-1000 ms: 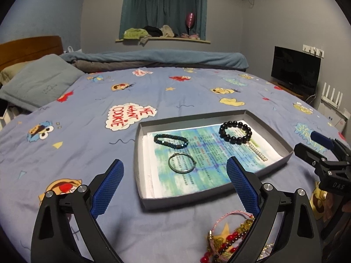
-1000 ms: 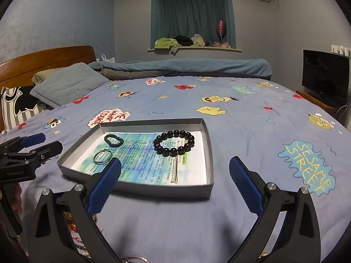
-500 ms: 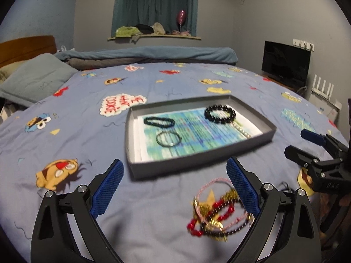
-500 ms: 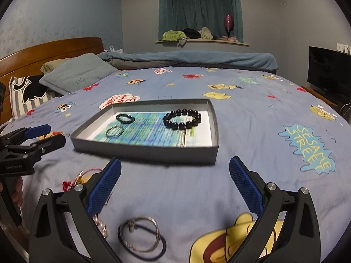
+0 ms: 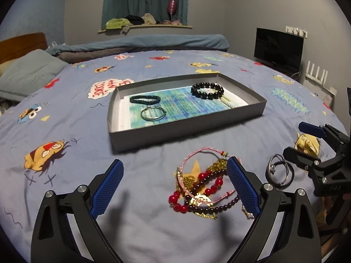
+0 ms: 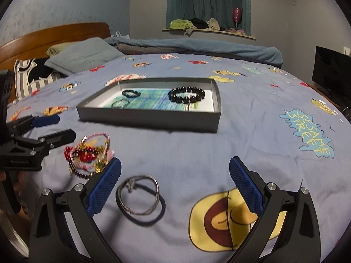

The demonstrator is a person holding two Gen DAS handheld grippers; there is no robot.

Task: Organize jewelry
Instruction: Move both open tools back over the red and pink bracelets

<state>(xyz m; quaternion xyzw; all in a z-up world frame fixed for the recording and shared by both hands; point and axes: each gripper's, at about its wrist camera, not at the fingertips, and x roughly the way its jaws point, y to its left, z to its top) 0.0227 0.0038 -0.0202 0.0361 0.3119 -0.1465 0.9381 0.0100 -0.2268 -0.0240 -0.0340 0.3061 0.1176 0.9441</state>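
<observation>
A shallow grey tray (image 5: pixel 188 129) (image 6: pixel 151 118) lies on the bedspread and holds a black bead bracelet (image 5: pixel 207 90) (image 6: pixel 187 95), a dark braided bracelet (image 5: pixel 144 99) (image 6: pixel 131 93), a silver bangle (image 5: pixel 153 113) (image 6: pixel 120 103) and a thin chain. In front of it sits a tangled pile of red, gold and pink jewelry (image 5: pixel 203 187) (image 6: pixel 90 154). To its right lie silver rings over a black band (image 5: pixel 279 172) (image 6: pixel 140 199). My left gripper (image 5: pixel 174 186) is open just before the pile. My right gripper (image 6: pixel 175 185) is open over the rings, holding nothing.
The bed has a blue cartoon-print sheet (image 5: pixel 65 114). Pillows (image 6: pixel 85 53) and a wooden headboard (image 6: pixel 54 35) lie at the left, a rolled blanket (image 5: pixel 140 43) at the far edge. A TV (image 5: pixel 278 50) stands to the right of the bed.
Both grippers have drawn back from the tray toward the near edge of the bed, so the jewelry pile and the rings now show fully. Both stay open.
</observation>
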